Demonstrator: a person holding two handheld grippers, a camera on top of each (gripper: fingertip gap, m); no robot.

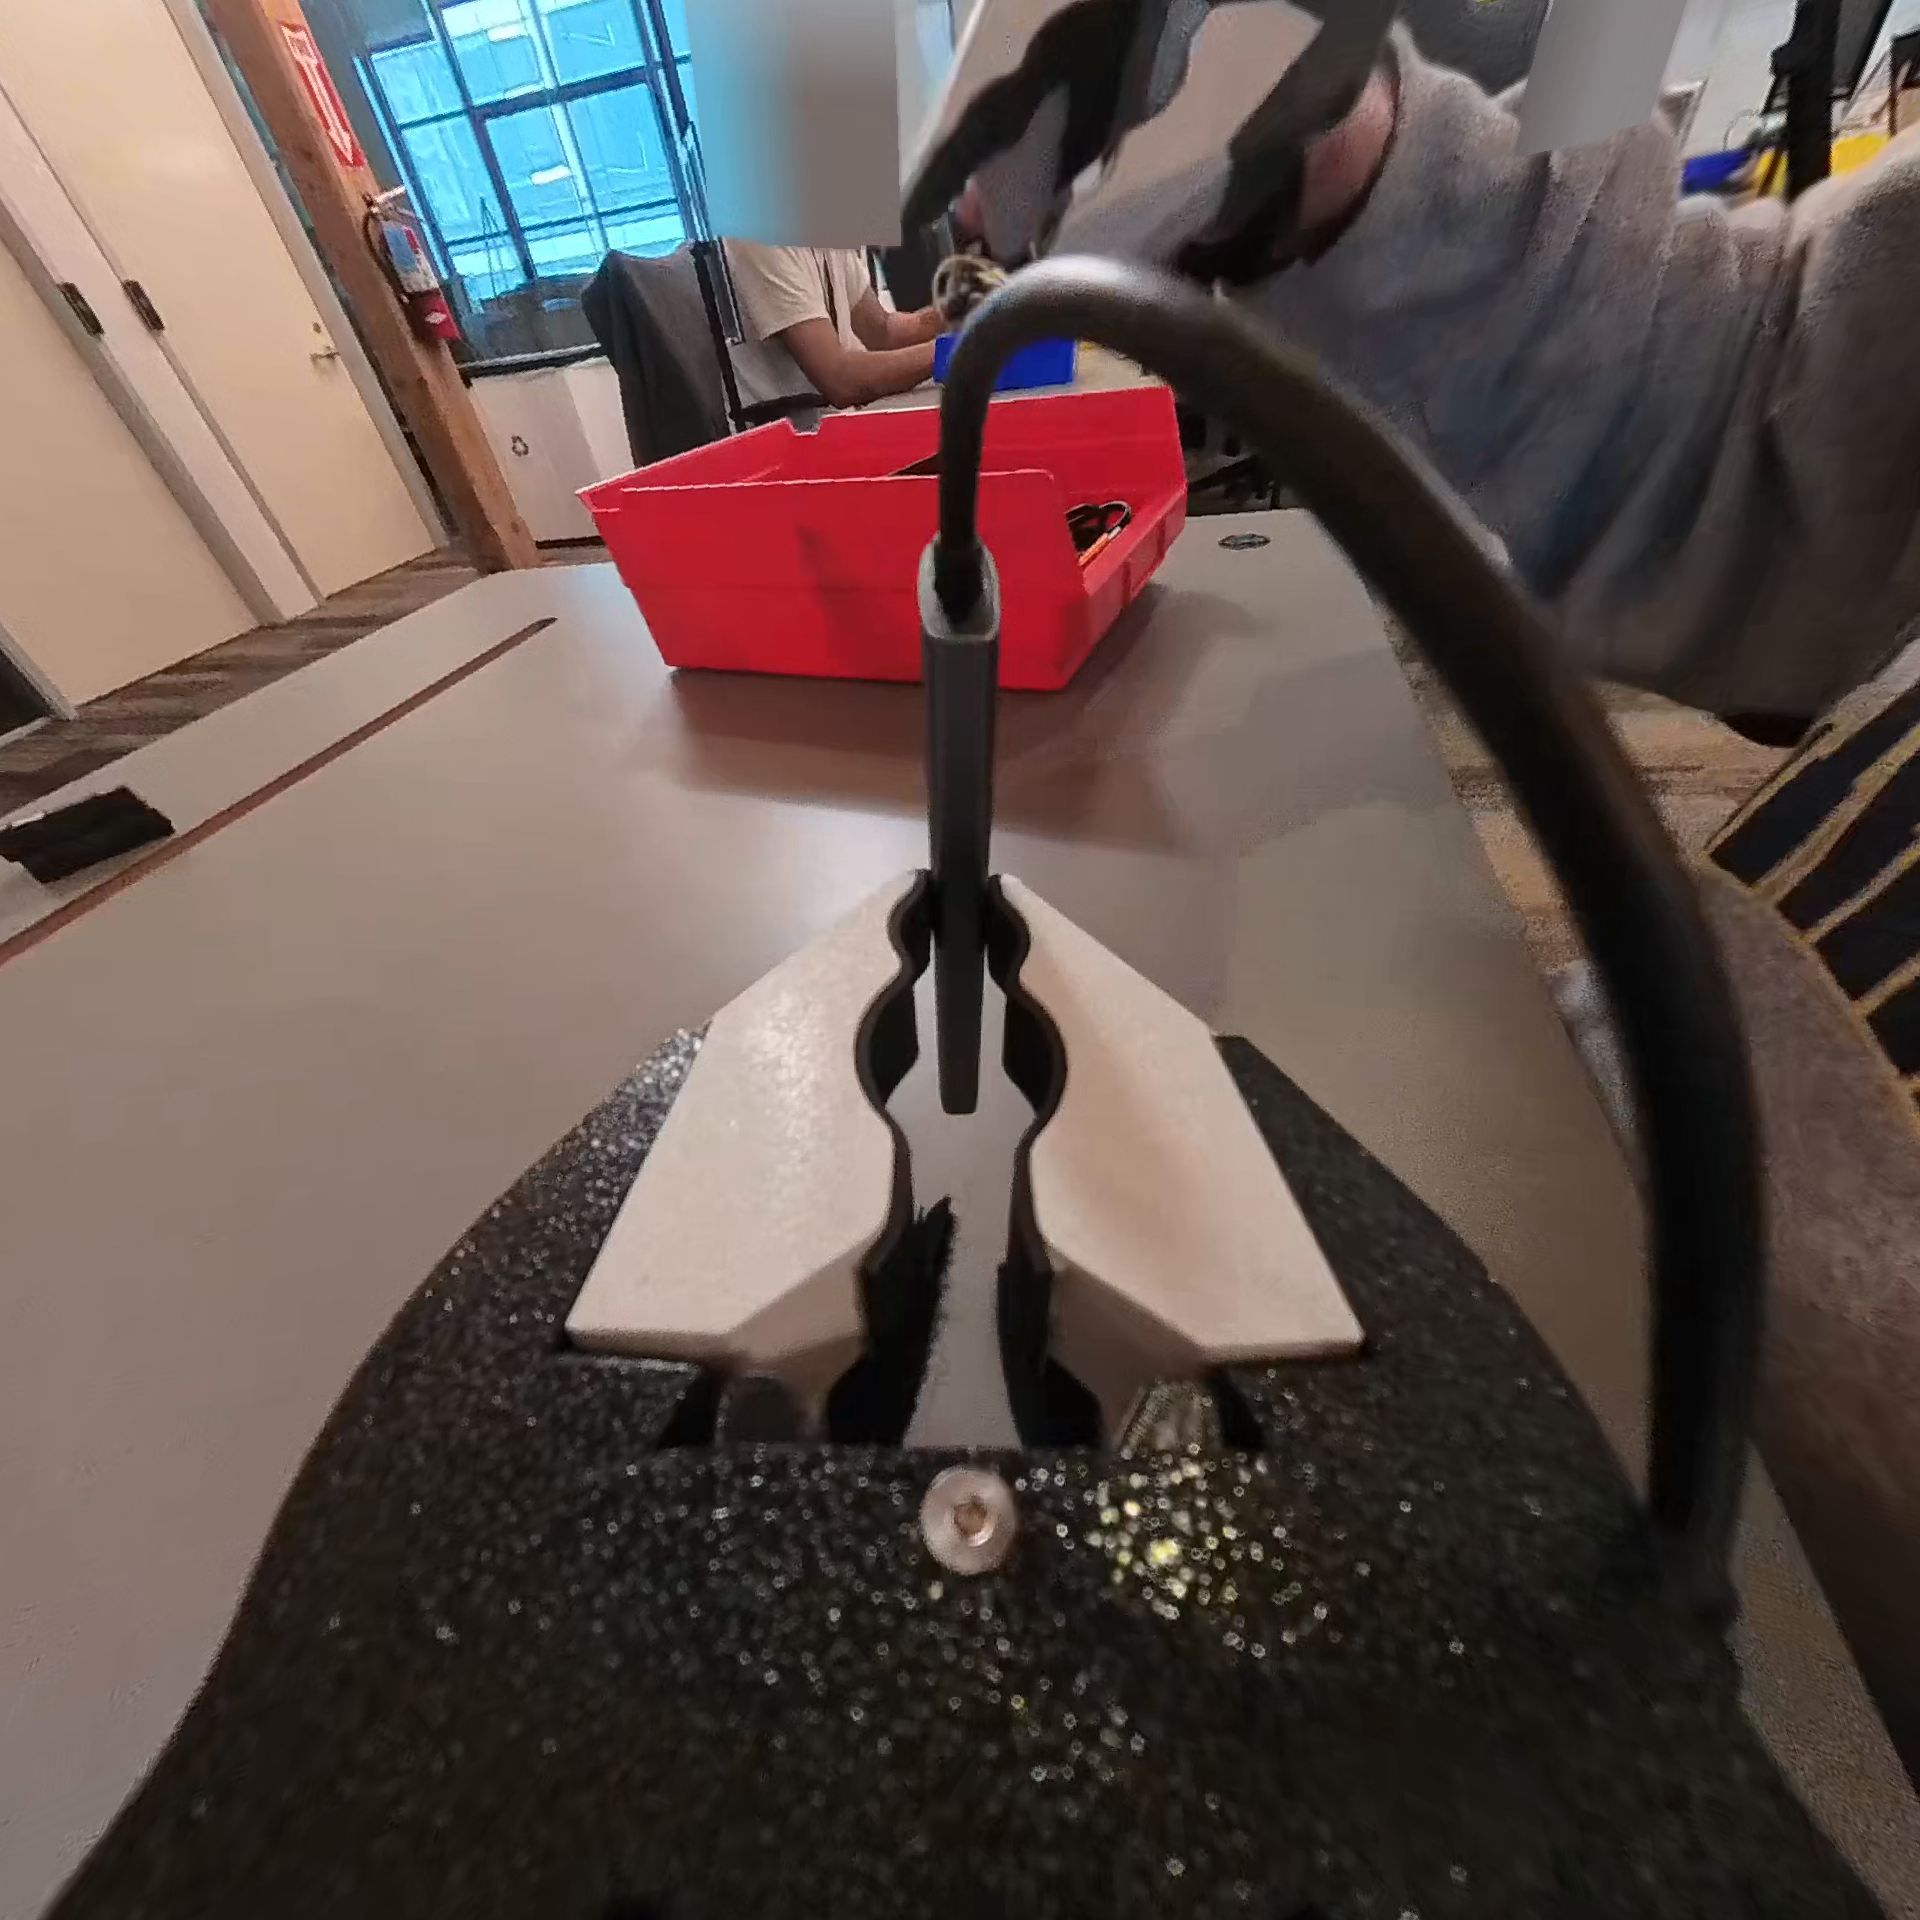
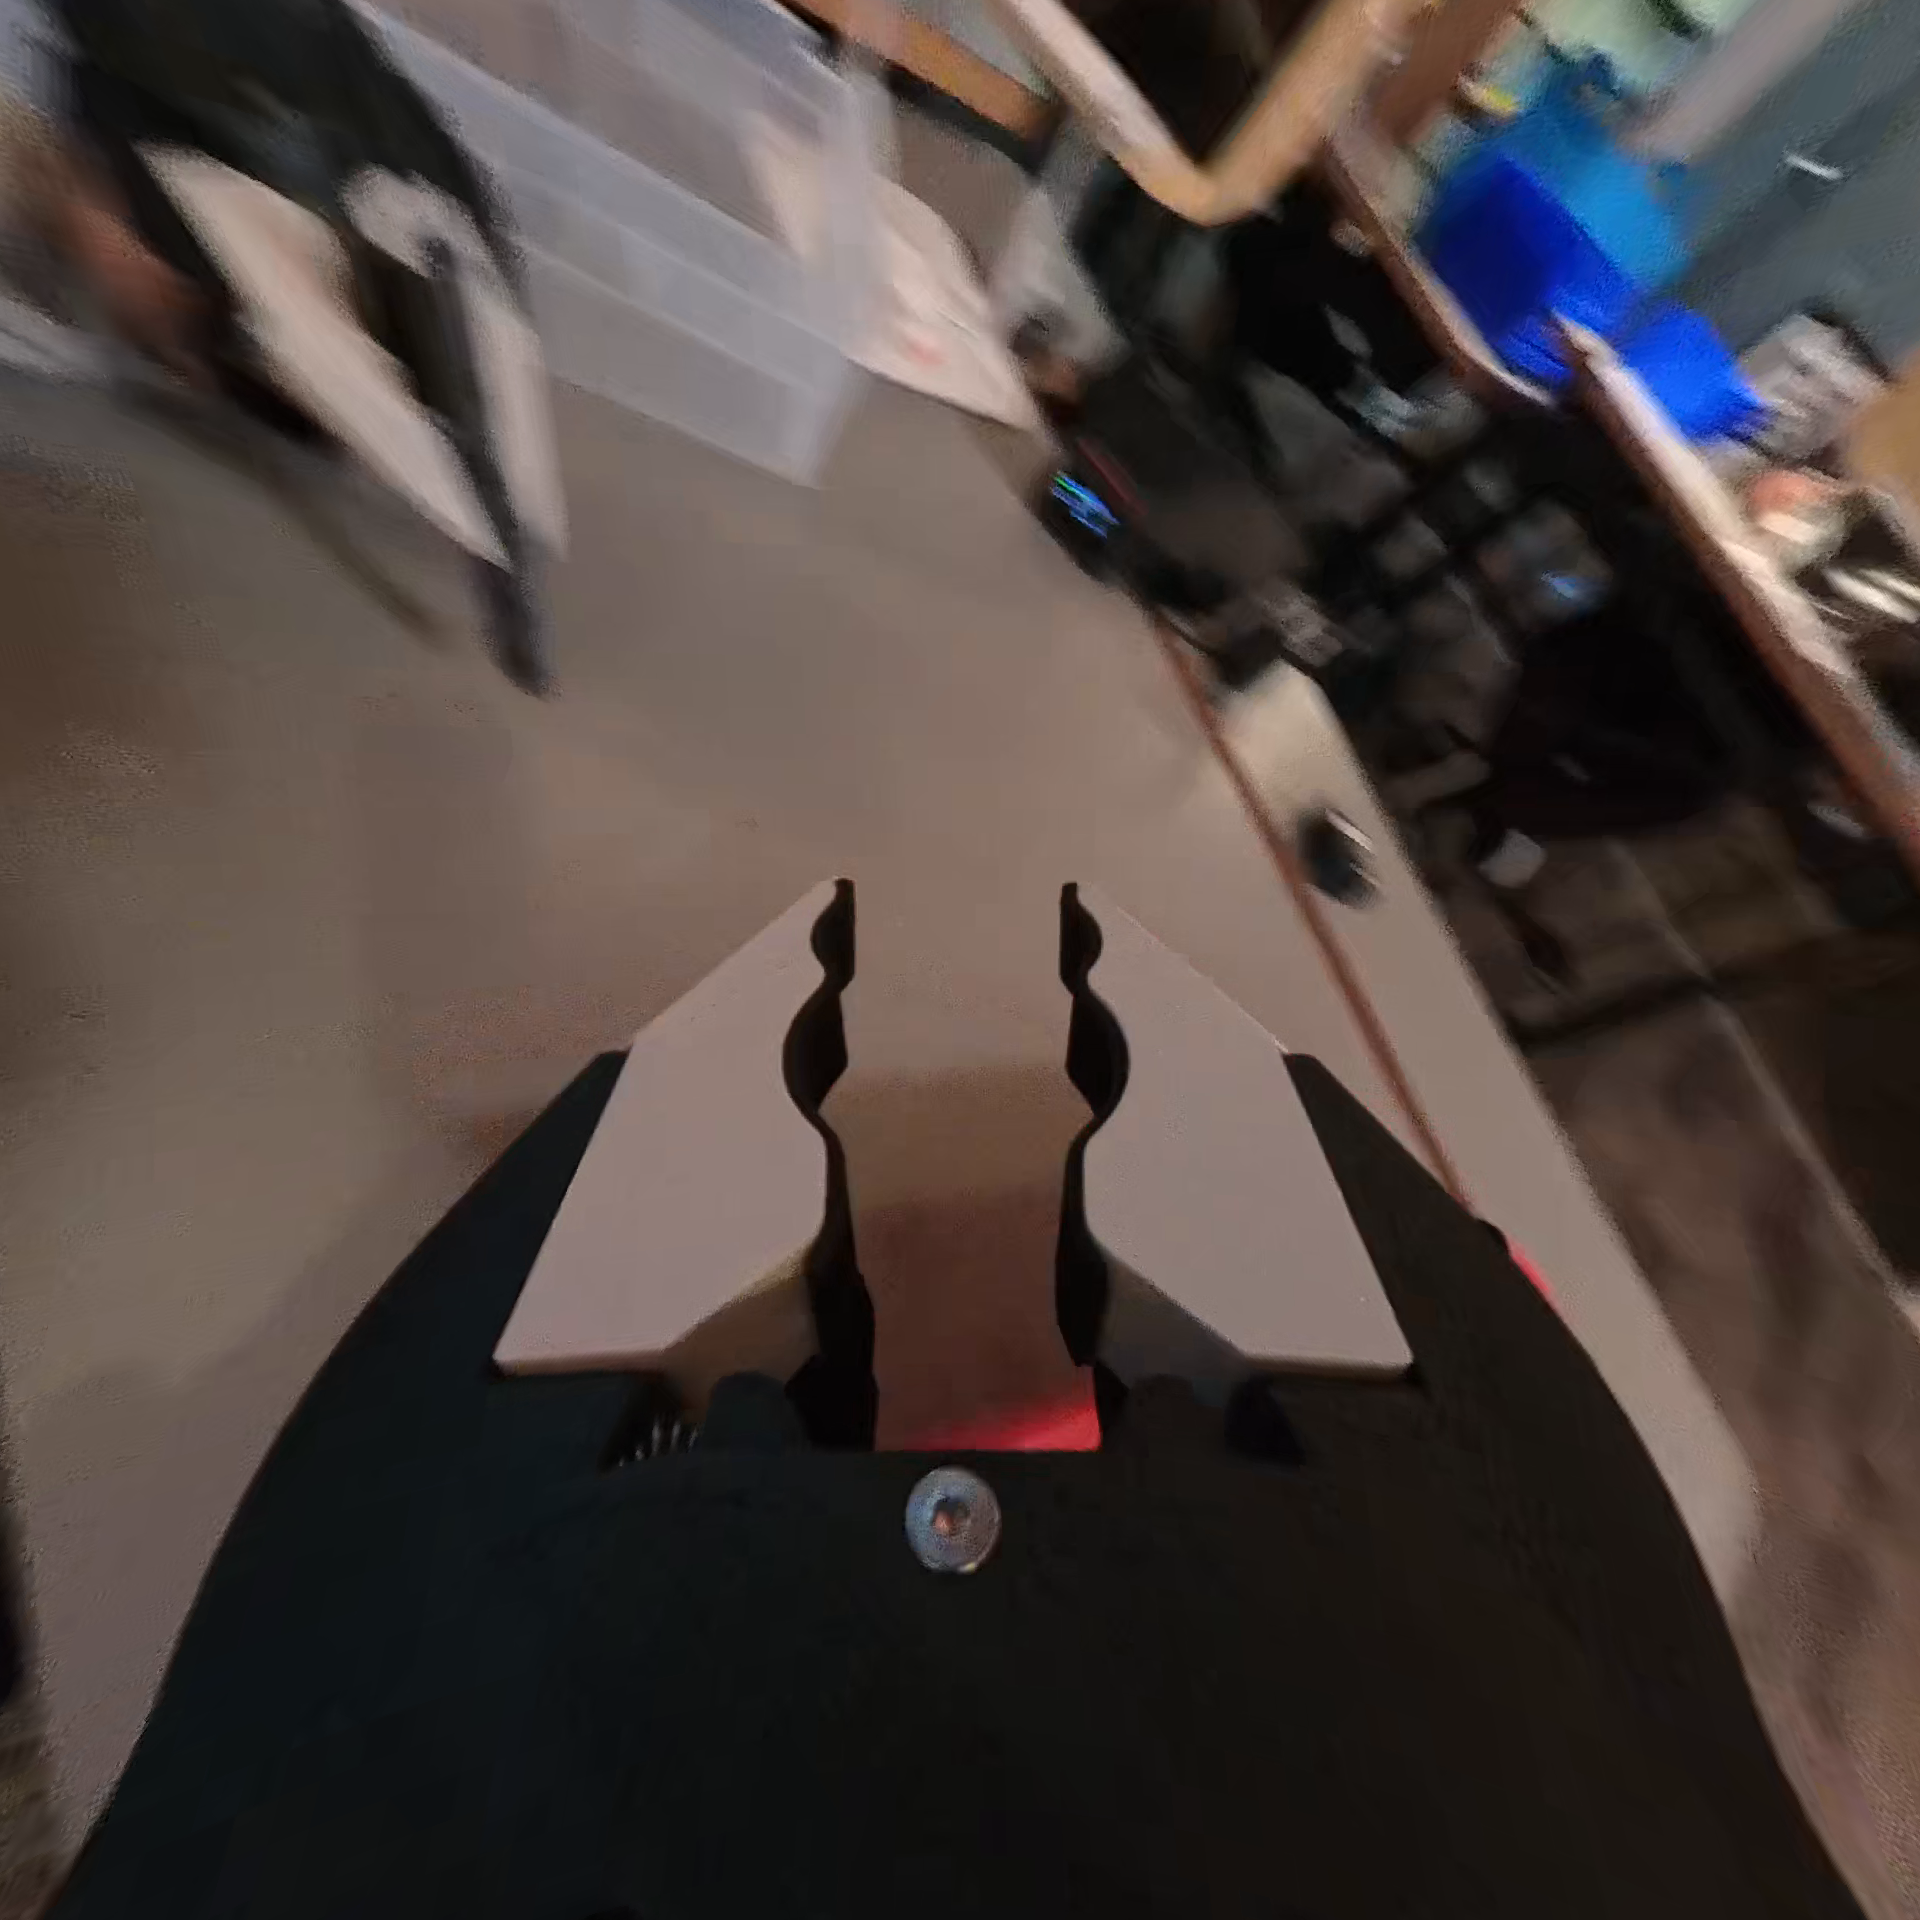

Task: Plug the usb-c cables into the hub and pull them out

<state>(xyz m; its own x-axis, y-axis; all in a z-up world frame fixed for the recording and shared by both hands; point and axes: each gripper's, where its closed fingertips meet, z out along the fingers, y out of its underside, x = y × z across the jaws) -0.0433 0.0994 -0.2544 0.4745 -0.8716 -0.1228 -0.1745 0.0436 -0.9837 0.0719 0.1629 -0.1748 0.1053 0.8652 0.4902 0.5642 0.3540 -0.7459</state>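
left gripper (image 1: 958, 902) clamped narrow on one slim dark hub (image 1: 958, 831), held edge-on at frame centre above the brown table (image 1: 416, 987). one black cable (image 1: 1538, 727) leaving the hub's far end, arching up and right, dropping past the gripper body at lower right. one red bin (image 1: 831, 582) behind the hub, centre frame, partly hidden by hub and cable; dark items inside, not identifiable. one blue bin (image 1: 1023, 364) behind it. seated person (image 1: 821, 312) at upper centre. grey sleeve (image 1: 1558, 364) and blurred second gripper at upper right. one small black object (image 1: 83, 831) at left edge.

right gripper (image 2: 958, 894) parted, nothing between the fingers, above bare table (image 2: 312, 883). view heavily motion-blurred. left gripper (image 2: 395, 343) with dark hub at upper left. blue containers (image 2: 1558, 260) upper right, count not determinable.
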